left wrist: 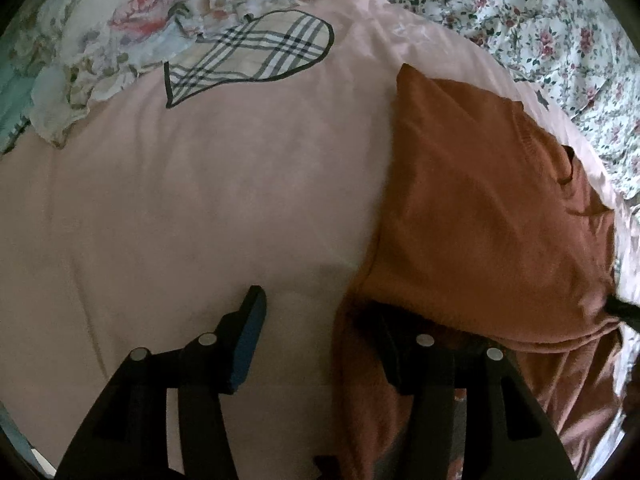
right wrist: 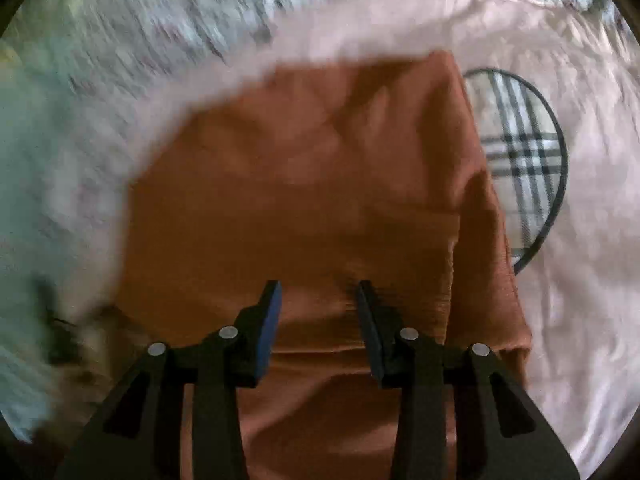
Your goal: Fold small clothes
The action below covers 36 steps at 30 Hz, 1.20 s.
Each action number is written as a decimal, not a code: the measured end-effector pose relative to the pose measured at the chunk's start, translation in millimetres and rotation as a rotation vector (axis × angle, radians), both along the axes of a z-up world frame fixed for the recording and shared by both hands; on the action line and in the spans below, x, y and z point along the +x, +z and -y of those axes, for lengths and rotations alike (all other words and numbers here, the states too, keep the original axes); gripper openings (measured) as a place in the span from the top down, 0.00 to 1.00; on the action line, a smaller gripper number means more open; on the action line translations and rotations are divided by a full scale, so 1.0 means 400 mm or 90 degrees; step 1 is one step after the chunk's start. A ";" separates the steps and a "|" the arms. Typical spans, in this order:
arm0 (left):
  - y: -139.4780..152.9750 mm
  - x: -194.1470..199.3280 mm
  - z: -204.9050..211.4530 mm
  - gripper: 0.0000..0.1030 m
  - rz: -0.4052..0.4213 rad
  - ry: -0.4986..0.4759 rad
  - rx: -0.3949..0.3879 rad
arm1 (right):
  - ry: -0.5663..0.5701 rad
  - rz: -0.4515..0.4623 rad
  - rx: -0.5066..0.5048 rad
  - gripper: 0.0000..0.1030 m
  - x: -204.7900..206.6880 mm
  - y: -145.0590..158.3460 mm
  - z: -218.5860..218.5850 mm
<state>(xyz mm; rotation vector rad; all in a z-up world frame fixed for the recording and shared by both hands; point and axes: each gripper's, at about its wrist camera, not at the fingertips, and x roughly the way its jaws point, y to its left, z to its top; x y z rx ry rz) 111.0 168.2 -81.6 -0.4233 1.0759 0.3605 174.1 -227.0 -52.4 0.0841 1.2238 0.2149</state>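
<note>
A rust-orange garment [left wrist: 480, 216] lies partly folded on the pink sheet [left wrist: 224, 184], at the right of the left wrist view. My left gripper [left wrist: 316, 312] is open at the garment's near left edge; its right finger is tucked under a fold of orange cloth, and its left finger [left wrist: 248, 340] is over bare sheet. In the right wrist view the same garment [right wrist: 304, 184] fills the middle. My right gripper [right wrist: 318, 292] is open just above it, both fingers over the cloth. The view is motion-blurred.
A plaid mitt-shaped cloth [left wrist: 256, 56] lies on the sheet at the back left, and shows right of the garment in the right wrist view [right wrist: 520, 160]. Floral bedding [left wrist: 540, 28] surrounds the pink sheet. A ruffled floral pillow [left wrist: 100, 40] sits at the far left.
</note>
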 end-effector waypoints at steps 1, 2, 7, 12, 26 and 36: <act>0.002 -0.006 -0.004 0.47 -0.001 -0.002 -0.004 | -0.014 0.002 0.005 0.69 0.005 -0.005 0.012; 0.005 -0.014 -0.006 0.47 -0.006 -0.005 -0.001 | -0.041 0.002 0.039 0.69 0.005 0.002 0.030; 0.046 -0.078 -0.010 0.49 0.009 -0.043 -0.042 | -0.055 0.043 0.117 0.54 -0.051 0.089 0.055; 0.122 -0.037 -0.006 0.49 0.079 -0.081 -0.058 | -0.023 0.064 0.147 0.52 -0.120 0.123 0.031; 0.052 0.253 -0.007 0.71 0.042 -0.130 -0.107 | -0.022 0.048 0.146 0.52 -0.202 0.127 -0.005; 0.131 -0.172 0.078 0.29 0.035 -0.096 -0.088 | -0.073 0.053 0.152 0.47 -0.336 0.158 0.098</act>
